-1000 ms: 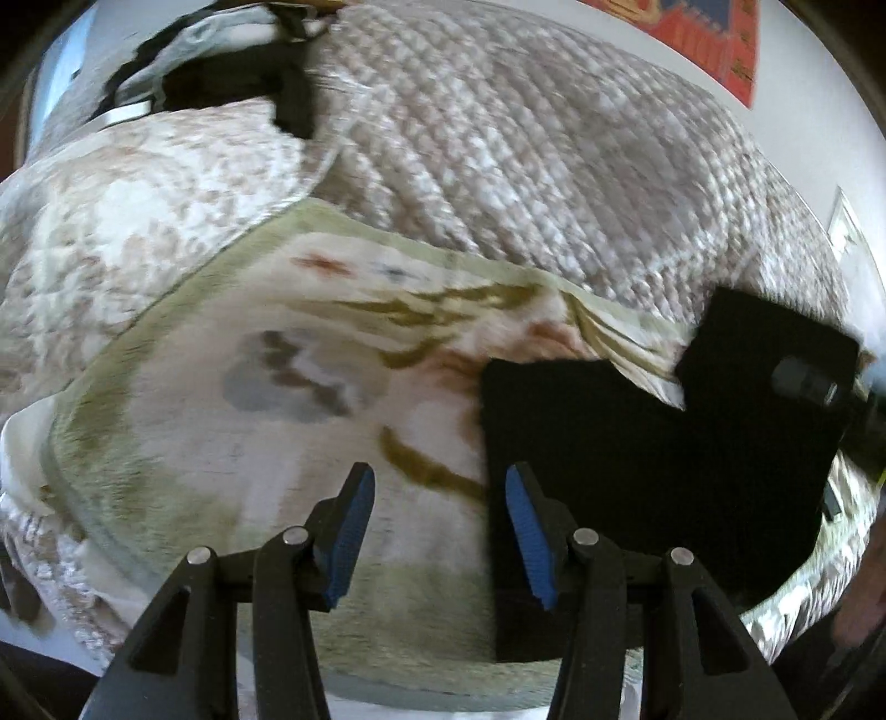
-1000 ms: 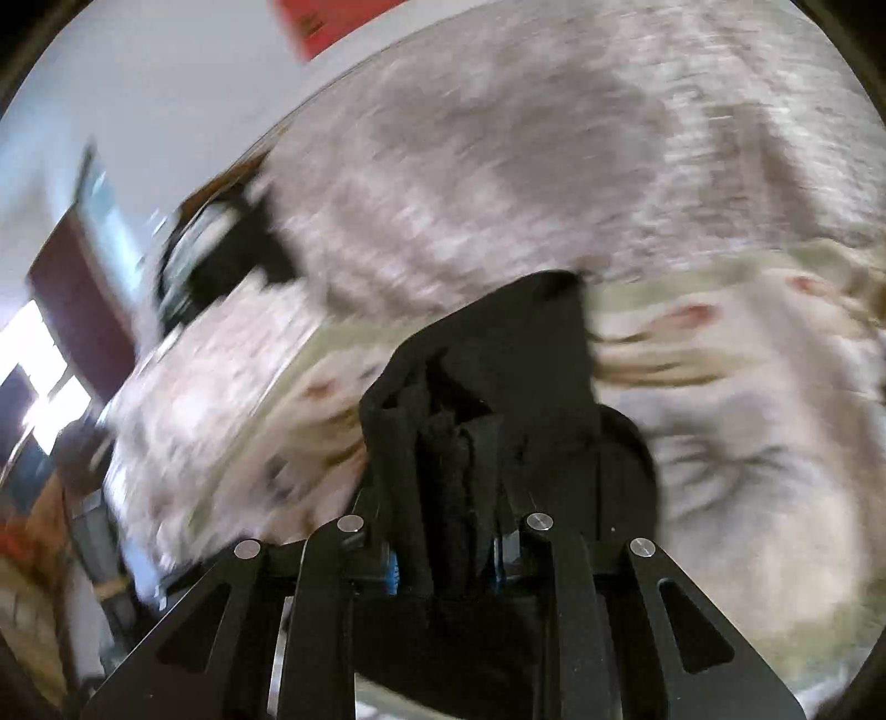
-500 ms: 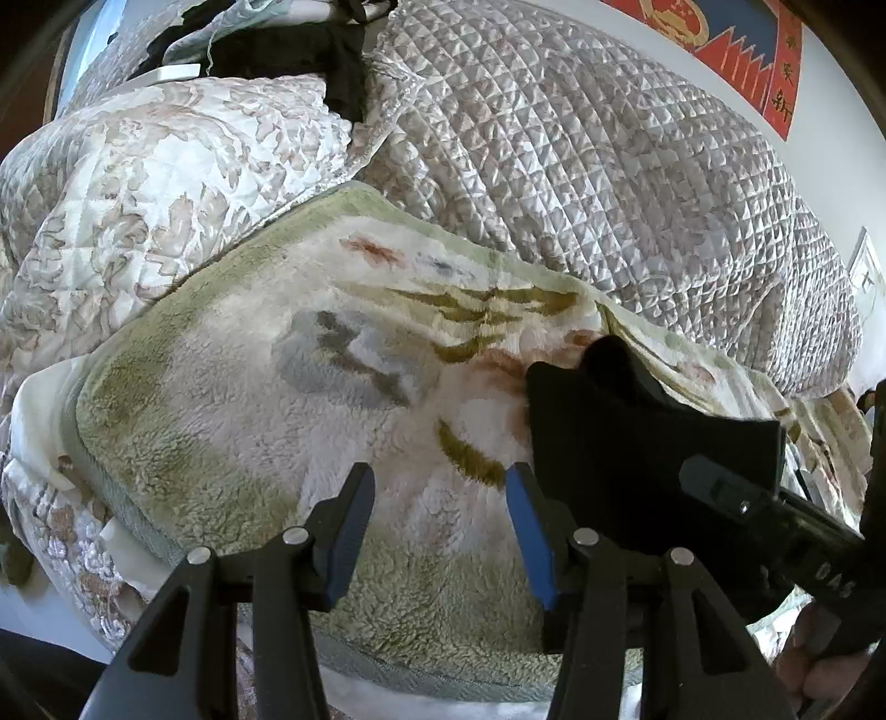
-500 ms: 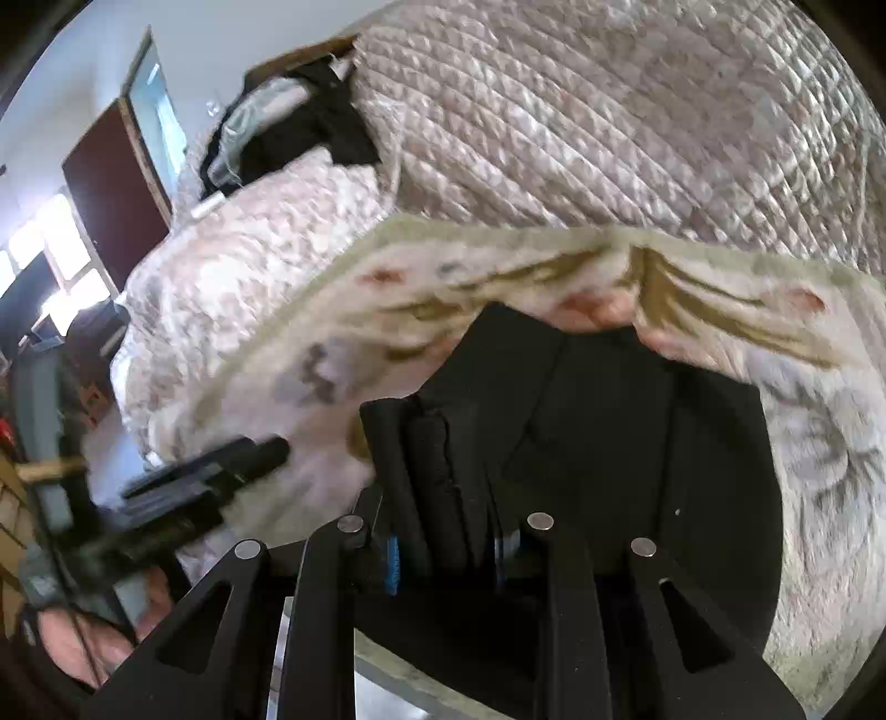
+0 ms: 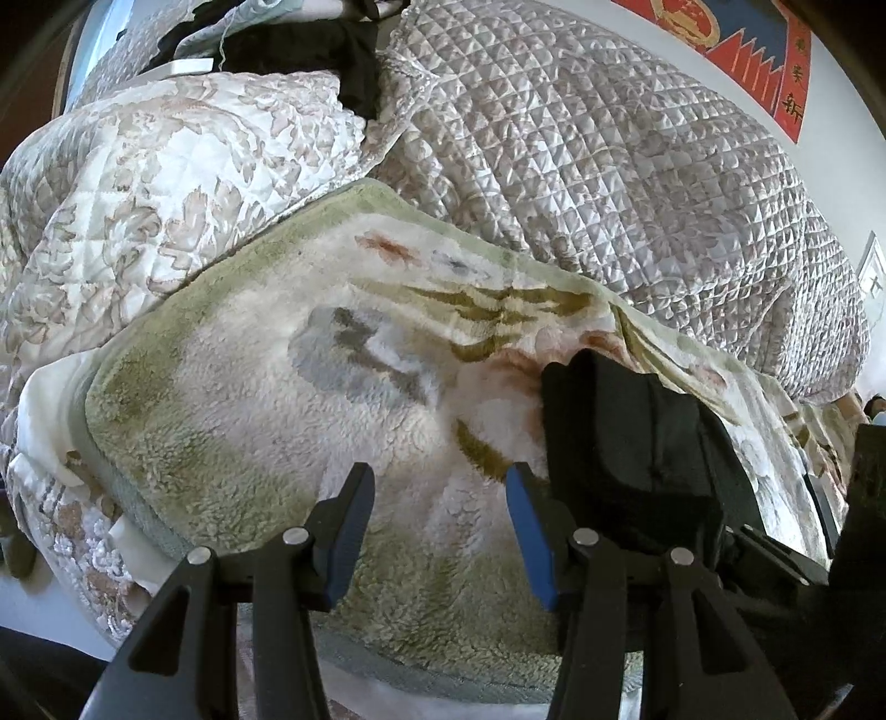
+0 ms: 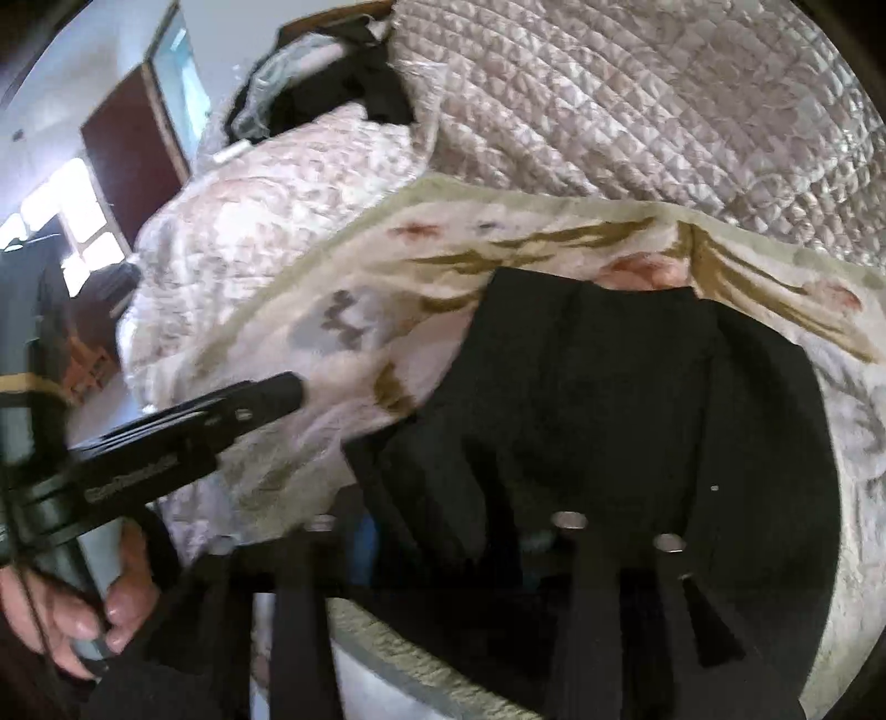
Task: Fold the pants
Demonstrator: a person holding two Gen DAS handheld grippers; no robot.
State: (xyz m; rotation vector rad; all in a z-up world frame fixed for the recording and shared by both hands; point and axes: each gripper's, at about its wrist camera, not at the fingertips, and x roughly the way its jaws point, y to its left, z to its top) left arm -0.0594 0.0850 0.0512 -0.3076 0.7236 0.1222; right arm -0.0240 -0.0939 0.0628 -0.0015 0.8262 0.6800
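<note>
Pants (image 6: 637,399) between opening right claw (image 6: 448,531)

We see our left gripper (image 5: 437,520) as black angular arms with round silver screws and blue pads on the fingers (image 5: 529,526). Our right gripper (image 6: 443,526) looks alike. White lettering, blurred, marks the left one's side.

Fleece blanket (image 5: 266,443), grey quilt (image 5: 609,183), red wall poster (image 5: 736,50).
</note>
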